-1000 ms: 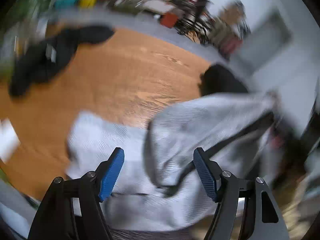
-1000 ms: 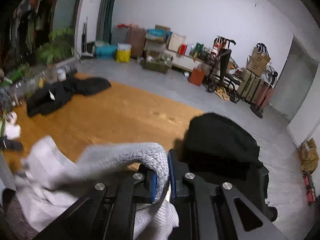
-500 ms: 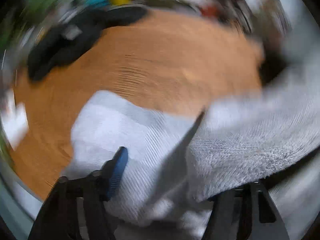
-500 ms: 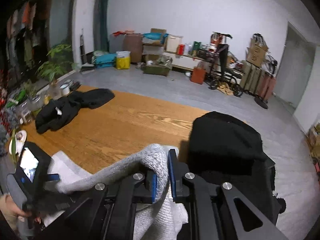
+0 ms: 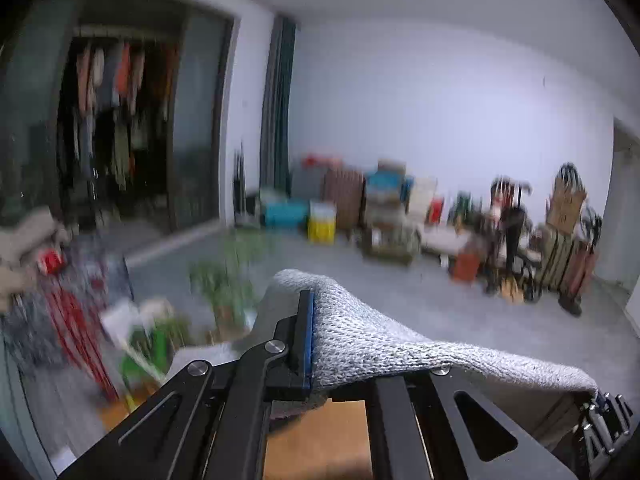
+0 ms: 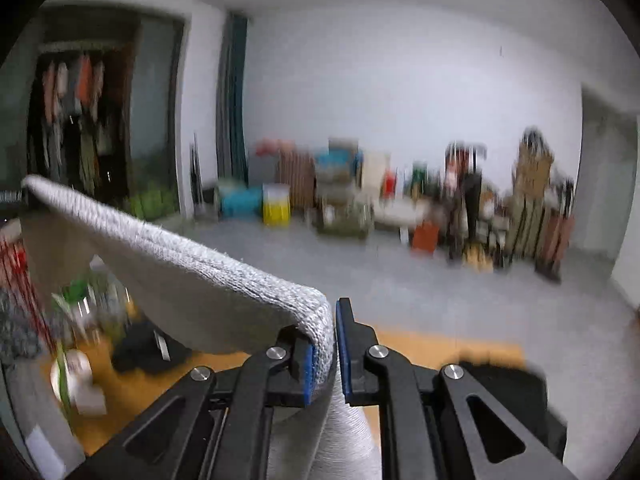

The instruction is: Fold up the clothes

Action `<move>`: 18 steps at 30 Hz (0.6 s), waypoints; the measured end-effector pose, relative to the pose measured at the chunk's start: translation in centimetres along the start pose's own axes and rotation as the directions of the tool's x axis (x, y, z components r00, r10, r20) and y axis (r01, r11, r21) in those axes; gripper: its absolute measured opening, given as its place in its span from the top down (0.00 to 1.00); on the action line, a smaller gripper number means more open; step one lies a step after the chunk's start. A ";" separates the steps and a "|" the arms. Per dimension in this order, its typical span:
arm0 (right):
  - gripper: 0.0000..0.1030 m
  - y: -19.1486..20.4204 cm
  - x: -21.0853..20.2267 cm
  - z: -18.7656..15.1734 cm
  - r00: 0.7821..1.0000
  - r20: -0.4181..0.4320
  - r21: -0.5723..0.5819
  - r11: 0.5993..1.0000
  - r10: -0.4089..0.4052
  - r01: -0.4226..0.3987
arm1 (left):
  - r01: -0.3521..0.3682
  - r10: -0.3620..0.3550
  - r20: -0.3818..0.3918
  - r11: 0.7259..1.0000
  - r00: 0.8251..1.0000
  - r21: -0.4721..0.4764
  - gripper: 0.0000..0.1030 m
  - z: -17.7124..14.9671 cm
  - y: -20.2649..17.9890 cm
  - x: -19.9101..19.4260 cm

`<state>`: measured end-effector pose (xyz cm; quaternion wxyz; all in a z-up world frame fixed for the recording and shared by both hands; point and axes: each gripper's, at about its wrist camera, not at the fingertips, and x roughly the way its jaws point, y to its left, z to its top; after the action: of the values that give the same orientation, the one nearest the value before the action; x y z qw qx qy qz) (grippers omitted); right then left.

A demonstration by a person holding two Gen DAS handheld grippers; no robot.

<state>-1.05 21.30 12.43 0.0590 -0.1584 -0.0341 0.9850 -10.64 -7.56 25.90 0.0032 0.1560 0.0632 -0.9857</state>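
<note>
While we hold both ends up above the orange worktop point(image 6: 432, 344), the grey knit garment point(image 6: 168, 264) hangs stretched between us: our left hand-held gripper point(image 5: 314, 340) is clamped on one edge, our right hand-held gripper point(image 6: 334, 344) pinches the other. Its weave looks coarse, pale and ribbed.

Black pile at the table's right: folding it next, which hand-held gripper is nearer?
Right. The right hand-held gripper is beside the pile; the left one holds the sweater's far end.
</note>
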 end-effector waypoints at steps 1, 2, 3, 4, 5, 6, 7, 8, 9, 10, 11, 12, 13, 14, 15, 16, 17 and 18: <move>0.89 0.0 -1.1 2.3 0.999 0.051 0.004 1.000 -0.008 0.008 | 0.005 -0.005 0.039 1.000 0.999 -0.001 0.96 2.1 0.0 -1.7; 0.89 -0.1 -2.1 4.6 0.995 0.102 0.007 1.000 -0.017 0.016 | 0.011 -0.011 0.078 1.000 0.997 -0.002 0.96 4.1 -0.1 -3.5; 0.89 -0.3 -3.4 7.1 0.987 0.158 0.012 0.999 -0.032 0.031 | 0.012 -0.013 0.103 1.000 0.995 0.007 0.95 5.5 -0.2 -5.1; 0.89 -0.7 -4.7 9.1 0.977 0.206 0.021 0.998 -0.055 0.052 | 0.011 -0.013 0.122 1.000 0.992 0.020 0.95 6.6 -0.5 -6.7; 0.89 -1.0 -5.9 11.2 0.964 0.253 0.032 0.997 -0.080 0.074 | 0.020 -0.023 0.131 1.000 0.991 0.023 0.95 7.5 -0.5 -7.8; 0.89 -1.3 -7.1 13.0 0.948 0.299 0.041 0.994 -0.106 0.099 | 0.035 -0.037 0.137 0.999 0.990 0.020 0.95 8.2 -0.4 -8.6; 0.89 -1.5 -8.4 14.8 0.929 0.344 0.051 0.991 -0.133 0.123 | 0.051 -0.053 0.151 0.999 0.987 0.014 0.95 8.8 -0.1 -9.3; 0.89 -1.7 -9.8 16.7 0.908 0.392 0.064 0.989 -0.150 0.135 | 0.068 -0.071 0.178 0.997 0.982 0.022 0.95 9.1 0.1 -10.0; 0.89 -1.8 -10.5 17.9 0.897 0.412 0.067 0.987 -0.160 0.145 | 0.077 -0.082 0.198 0.997 0.977 0.033 0.95 9.2 0.3 -10.6; 0.89 -1.8 -11.3 18.9 0.886 0.431 0.081 0.985 -0.171 0.151 | 0.081 -0.088 0.213 0.996 0.973 0.040 0.95 9.3 0.5 -11.1; 0.89 -1.7 -11.9 19.7 0.878 0.444 0.085 0.984 -0.178 0.157 | 0.087 -0.093 0.200 0.996 0.975 0.036 0.95 9.1 0.9 -10.9; 0.89 -1.4 -12.2 20.2 0.874 0.448 0.080 0.983 -0.186 0.167 | 0.094 -0.097 0.173 0.995 0.980 0.027 0.95 8.7 1.3 -10.3; 0.89 -1.1 -12.0 20.3 0.879 0.441 0.077 0.983 -0.183 0.166 | 0.101 -0.102 0.146 0.995 0.984 0.017 0.95 8.3 1.8 -9.7; 0.89 -0.9 -11.6 20.3 0.885 0.430 0.071 0.984 -0.177 0.162 | 0.101 -0.101 0.117 0.995 0.988 0.008 0.95 8.0 2.2 -9.0; 0.89 -0.3 -10.5 19.7 0.897 0.410 0.049 0.987 -0.162 0.156 | 0.097 -0.097 0.087 0.995 0.991 -0.001 0.95 7.8 2.7 -8.2; 0.89 0.3 -8.7 18.8 0.921 0.365 0.018 0.990 -0.137 0.140 | 0.094 -0.093 0.057 0.996 0.994 -0.009 0.95 7.5 3.1 -7.5; 0.89 0.8 -6.8 17.9 0.942 0.316 -0.013 0.993 -0.111 0.122 | 0.078 -0.078 0.019 0.997 0.997 -0.008 0.95 6.4 3.8 -6.1; 0.89 1.4 -4.9 16.9 0.960 0.265 -0.043 0.994 -0.087 0.101 | 0.064 -0.064 -0.021 0.998 0.998 -0.003 0.96 5.0 4.4 -4.6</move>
<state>-1.94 18.50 29.82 0.0963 -0.0263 -0.0767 0.9920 -7.69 -12.65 31.48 -0.0290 0.1642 0.0692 -0.9836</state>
